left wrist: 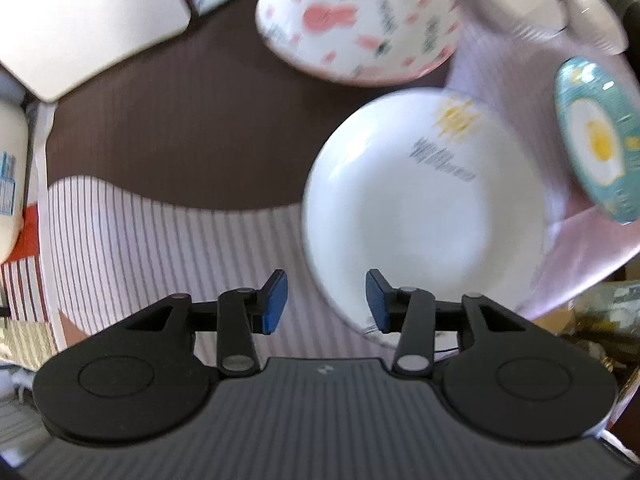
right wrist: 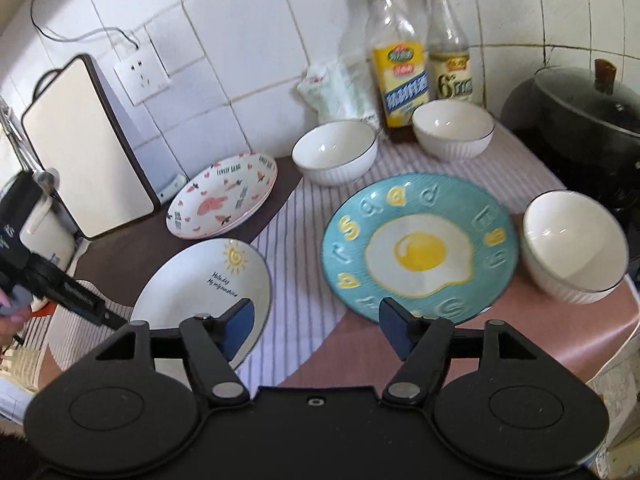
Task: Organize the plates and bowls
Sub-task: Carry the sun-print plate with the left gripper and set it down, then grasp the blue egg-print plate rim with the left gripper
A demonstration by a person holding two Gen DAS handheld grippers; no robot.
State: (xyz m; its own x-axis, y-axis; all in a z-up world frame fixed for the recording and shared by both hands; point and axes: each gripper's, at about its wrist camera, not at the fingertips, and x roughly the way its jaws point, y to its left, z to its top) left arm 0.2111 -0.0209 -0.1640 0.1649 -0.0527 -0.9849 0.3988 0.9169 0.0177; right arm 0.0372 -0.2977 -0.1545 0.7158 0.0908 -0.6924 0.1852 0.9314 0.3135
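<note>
The white sun-print plate [right wrist: 204,284] lies flat on the striped mat [right wrist: 298,248], nearest the front edge at the left, with the pink bear plate [right wrist: 222,196] behind it and the blue egg plate [right wrist: 420,244] just beside it to the right. Three white bowls [right wrist: 335,151] are scattered apart around the egg plate (none is stacked yet), so the sorting is judged to be at its start. The left gripper [left wrist: 326,300] is held over the near rim of the sun plate [left wrist: 424,208], its fingers wide apart and empty; the right gripper [right wrist: 316,330] hangs between the two front plates, likewise spread and holding nothing. A rim grasp is judged the likely next move: one finger must be slipped under the shallow edge, and a smooth glazed plate may slide.
</note>
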